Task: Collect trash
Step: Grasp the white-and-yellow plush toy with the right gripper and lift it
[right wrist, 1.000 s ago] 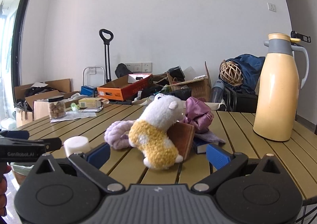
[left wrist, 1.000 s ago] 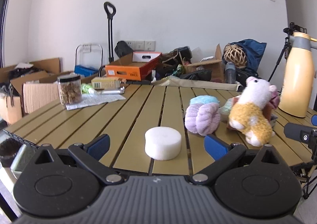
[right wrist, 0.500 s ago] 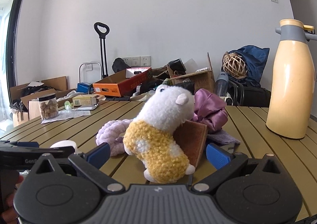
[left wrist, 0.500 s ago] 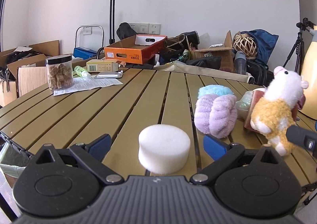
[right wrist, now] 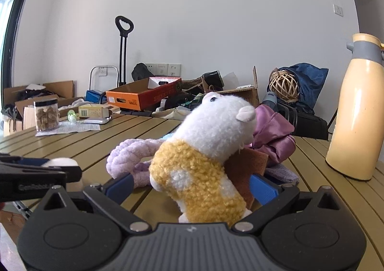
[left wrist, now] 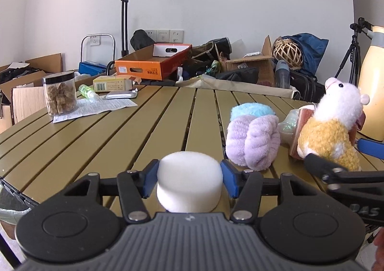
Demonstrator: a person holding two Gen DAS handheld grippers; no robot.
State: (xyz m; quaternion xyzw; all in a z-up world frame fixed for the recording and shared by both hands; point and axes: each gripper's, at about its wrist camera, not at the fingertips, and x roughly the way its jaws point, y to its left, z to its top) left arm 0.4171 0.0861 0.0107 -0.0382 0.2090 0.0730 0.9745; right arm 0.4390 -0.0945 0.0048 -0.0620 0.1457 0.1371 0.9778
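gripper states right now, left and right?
Left gripper: jaws closing, pads already pressing both sides of the white foam puck.
Right gripper: open, plush toy between the jaws, no grip yet.

olive slatted table [left wrist: 100, 141]: white foam puck [left wrist: 189, 182] near edge, plush toys [left wrist: 328, 132] right, snack jar [left wrist: 60, 96] on paper [left wrist: 105, 106] far left.

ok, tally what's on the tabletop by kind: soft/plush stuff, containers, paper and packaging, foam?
Soft/plush: 4: plush toy, lilac fluffy bundle, blue fluffy ball, purple cloth
Containers: 3: clear jar, cream thermos, small green bottle
Paper/packaging: 3: printed leaflet, yellow carton, foil pack
Foam: 1: white foam puck
Total: 11
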